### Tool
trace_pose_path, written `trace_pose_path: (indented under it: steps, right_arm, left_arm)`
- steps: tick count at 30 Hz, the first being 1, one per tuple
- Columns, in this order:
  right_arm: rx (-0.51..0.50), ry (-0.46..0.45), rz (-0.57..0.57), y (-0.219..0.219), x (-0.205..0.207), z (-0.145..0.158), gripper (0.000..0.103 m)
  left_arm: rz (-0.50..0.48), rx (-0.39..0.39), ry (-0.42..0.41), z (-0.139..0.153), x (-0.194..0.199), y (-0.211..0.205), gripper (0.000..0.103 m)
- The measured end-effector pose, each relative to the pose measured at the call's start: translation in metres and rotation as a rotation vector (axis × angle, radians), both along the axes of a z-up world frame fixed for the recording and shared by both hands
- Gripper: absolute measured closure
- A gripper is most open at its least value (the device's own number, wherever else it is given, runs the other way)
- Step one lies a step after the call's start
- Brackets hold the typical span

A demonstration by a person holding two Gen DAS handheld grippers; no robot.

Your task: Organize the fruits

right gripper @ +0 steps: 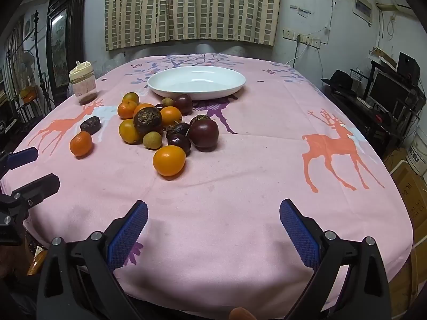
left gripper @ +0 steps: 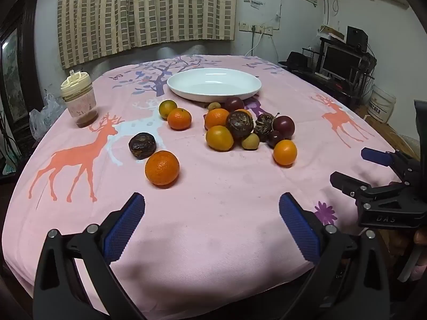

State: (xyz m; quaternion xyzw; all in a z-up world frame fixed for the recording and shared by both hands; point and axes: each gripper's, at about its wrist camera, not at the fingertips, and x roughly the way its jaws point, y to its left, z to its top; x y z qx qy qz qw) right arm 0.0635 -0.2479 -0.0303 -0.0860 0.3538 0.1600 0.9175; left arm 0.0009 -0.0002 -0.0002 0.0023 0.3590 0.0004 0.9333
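Several fruits lie on the pink tablecloth: oranges, dark purple fruits, brown wrinkled ones and small yellow-green ones. The nearest orange point(left gripper: 162, 168) sits ahead of my left gripper point(left gripper: 212, 208), which is open and empty near the table's front edge. Another orange point(right gripper: 169, 160) lies ahead and left of my right gripper point(right gripper: 213, 213), also open and empty. A white oval plate point(left gripper: 213, 83) stands empty behind the fruit pile; it also shows in the right wrist view point(right gripper: 196, 82). Each gripper appears at the side of the other's view.
A lidded cup point(left gripper: 78, 98) with brown residue stands at the table's left. Curtains hang behind the table. A monitor point(left gripper: 340, 61) and shelves stand on the right. A plastic bag point(left gripper: 44, 114) lies off the left edge.
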Motion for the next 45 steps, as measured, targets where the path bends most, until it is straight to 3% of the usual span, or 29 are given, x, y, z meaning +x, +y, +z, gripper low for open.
trace_pose_path:
  steps: [4, 9, 18, 45]
  right_arm:
    - [0.002, 0.002, 0.000, -0.001, 0.000, 0.000, 0.004]
    - [0.007, 0.001, 0.000, -0.002, 0.000, 0.001, 0.004]
    - [0.007, 0.000, 0.001, -0.001, 0.000, 0.000, 0.004]
    - [0.005, -0.002, -0.001, 0.000, -0.001, 0.001, 0.004]
  left_arm:
    - [0.012, 0.030, 0.006, -0.001, 0.005, -0.002, 0.004]
    - [0.017, 0.042, -0.055, 0.001, -0.007, 0.003, 0.004]
    - [0.012, 0.009, -0.003, -0.002, -0.005, 0.000, 0.004]
    - [0.003, 0.017, 0.026, -0.010, 0.000, 0.001, 0.004]
